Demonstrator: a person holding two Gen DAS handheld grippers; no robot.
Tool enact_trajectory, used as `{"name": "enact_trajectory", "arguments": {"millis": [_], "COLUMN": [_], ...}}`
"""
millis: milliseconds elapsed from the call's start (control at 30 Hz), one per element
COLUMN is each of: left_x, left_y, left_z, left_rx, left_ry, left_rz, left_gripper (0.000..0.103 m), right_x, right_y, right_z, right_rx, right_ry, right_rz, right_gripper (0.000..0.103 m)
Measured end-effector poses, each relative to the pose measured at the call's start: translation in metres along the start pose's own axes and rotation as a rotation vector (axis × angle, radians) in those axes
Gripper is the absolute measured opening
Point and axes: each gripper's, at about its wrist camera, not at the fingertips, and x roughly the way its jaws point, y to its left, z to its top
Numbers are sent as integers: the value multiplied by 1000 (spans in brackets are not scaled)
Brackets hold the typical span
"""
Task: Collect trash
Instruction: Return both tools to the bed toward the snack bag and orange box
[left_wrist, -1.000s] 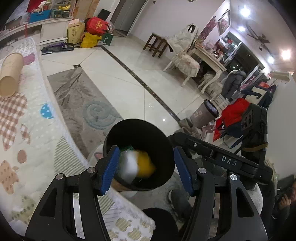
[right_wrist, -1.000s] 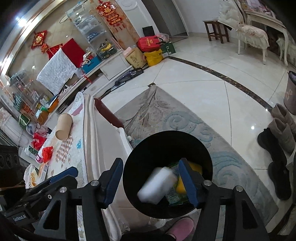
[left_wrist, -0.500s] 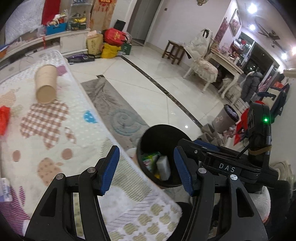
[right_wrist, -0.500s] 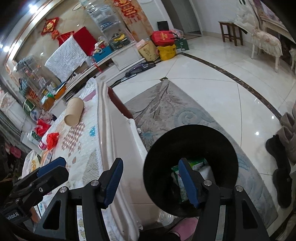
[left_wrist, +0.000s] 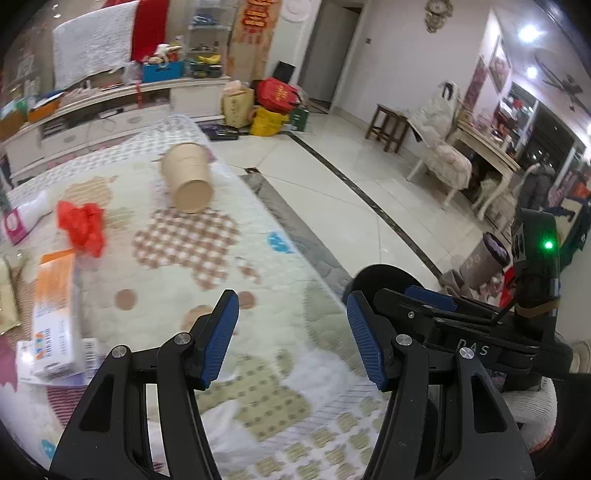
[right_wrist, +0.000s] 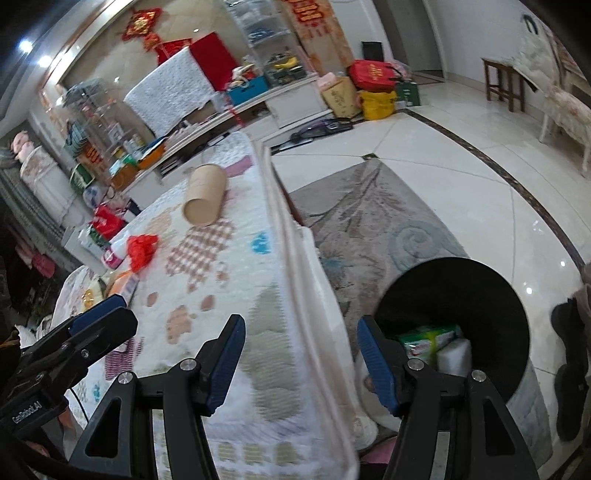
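Right wrist view: bin already loaded, both your grippers, left and right, released and empty. Next target looks like the red wrapper; reach across quilt.

A lived-in home living room. A quilted patterned cover lies over a sofa or bed at six o'clock; beyond it, at twelve, a long low cabinet crowded with boxes. A glossy tiled floor with a grey rug spreads toward two o'clock, where a padded chair and wooden stool stand.
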Motion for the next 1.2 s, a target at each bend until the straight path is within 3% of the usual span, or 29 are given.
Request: {"name": "enact_trajectory", "arguments": {"millis": [800, 1200], "left_x": [-76, -92], "left_y": [154, 226], "left_z": [-40, -68], "left_rx": [-205, -317], "left_ry": [-80, -68], "left_rz": [229, 274], "left_gripper": [60, 60], "right_x": [67, 105], "right_y": [177, 242], "right_z": [-7, -17], "right_rx": [-241, -349], "right_ry": [97, 159], "right_rz": [143, 171], "right_gripper": [66, 67]}}
